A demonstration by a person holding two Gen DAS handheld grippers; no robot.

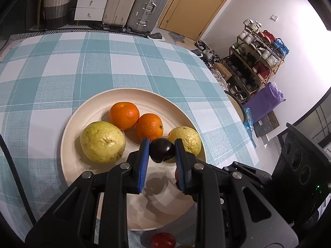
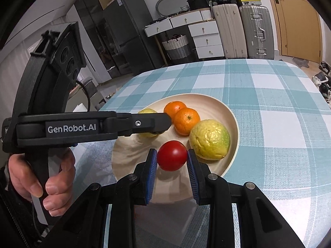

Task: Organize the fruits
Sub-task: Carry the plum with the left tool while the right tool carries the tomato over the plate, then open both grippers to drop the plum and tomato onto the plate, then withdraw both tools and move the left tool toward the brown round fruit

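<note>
A cream plate (image 1: pixel 93 107) on the checked tablecloth holds two oranges (image 1: pixel 124 115) (image 1: pixel 150 127) and two yellow guavas (image 1: pixel 102 142) (image 1: pixel 189 138). My left gripper (image 1: pixel 162 141) is shut on a small dark plum (image 1: pixel 162 152) just above the plate, beside the smaller guava. In the right wrist view my right gripper (image 2: pixel 171 151) is shut on a round red tomato (image 2: pixel 172 155) over the plate's (image 2: pixel 231 111) near part, next to the large guava (image 2: pixel 210 142). The left gripper (image 2: pixel 163 124) reaches in from the left, side on, in a person's hand (image 2: pixel 41 177).
Another red fruit (image 1: pixel 163 240) shows at the bottom edge, past the plate's near rim. The right gripper's body (image 1: pixel 300 165) stands close on the right. Suitcases (image 2: pixel 256 31), drawers and a shoe rack (image 1: pixel 254 62) stand beyond the table.
</note>
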